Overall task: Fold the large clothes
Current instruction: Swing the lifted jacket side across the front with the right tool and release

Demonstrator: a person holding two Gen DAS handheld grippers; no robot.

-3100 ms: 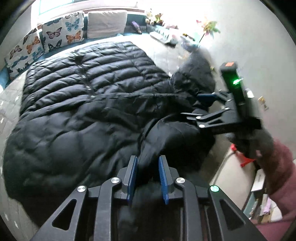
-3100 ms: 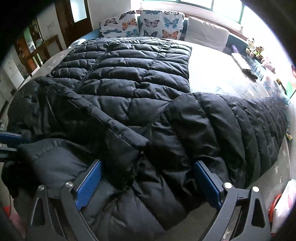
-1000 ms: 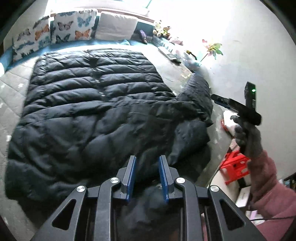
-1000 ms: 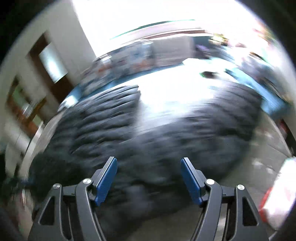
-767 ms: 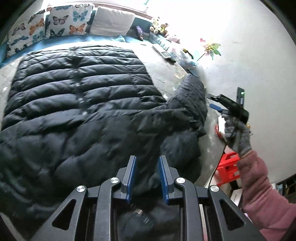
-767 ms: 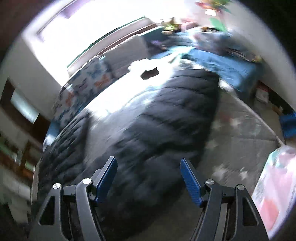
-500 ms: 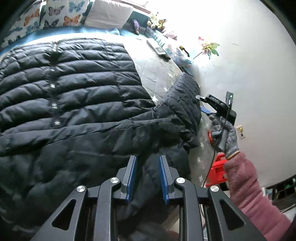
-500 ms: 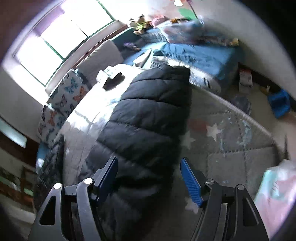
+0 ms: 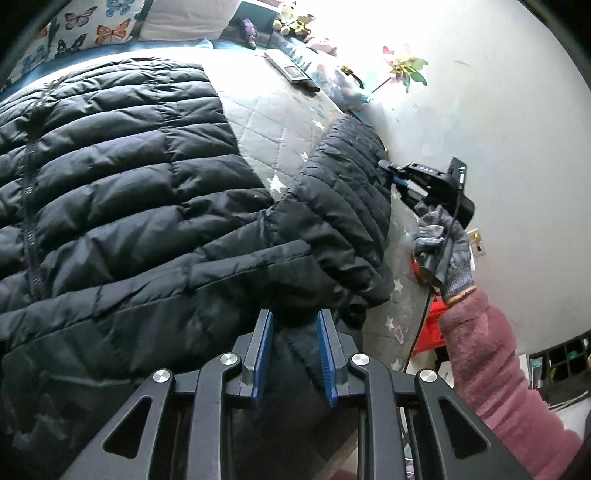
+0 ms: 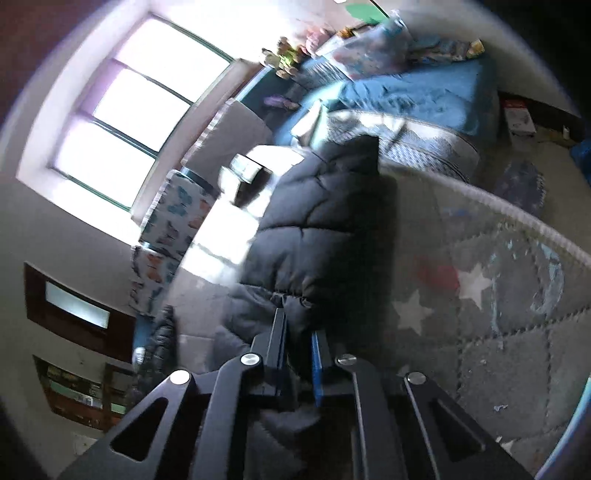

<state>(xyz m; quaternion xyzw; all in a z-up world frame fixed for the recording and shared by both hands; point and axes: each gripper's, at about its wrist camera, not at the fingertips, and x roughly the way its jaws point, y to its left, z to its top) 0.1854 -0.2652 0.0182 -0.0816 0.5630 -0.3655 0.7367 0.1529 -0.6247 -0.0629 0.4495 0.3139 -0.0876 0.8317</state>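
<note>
A large black quilted down coat lies spread on a grey star-patterned mat. Its right sleeve stretches toward the wall; the same sleeve shows in the right wrist view. My left gripper is shut on a fold of the coat near its shoulder. My right gripper is shut on the sleeve's cuff end; it also shows in the left wrist view at the sleeve's edge, held by a gloved hand.
Butterfly cushions and a pale pillow line the far side. Toys and a remote lie near the wall. A red stool stands off the mat's right edge. A blue bedding strip borders the mat.
My right gripper let go near the shoulder, swung out along the sleeve and has closed on its cuff end. My left gripper kept its grip and shifted closer over the coat.
</note>
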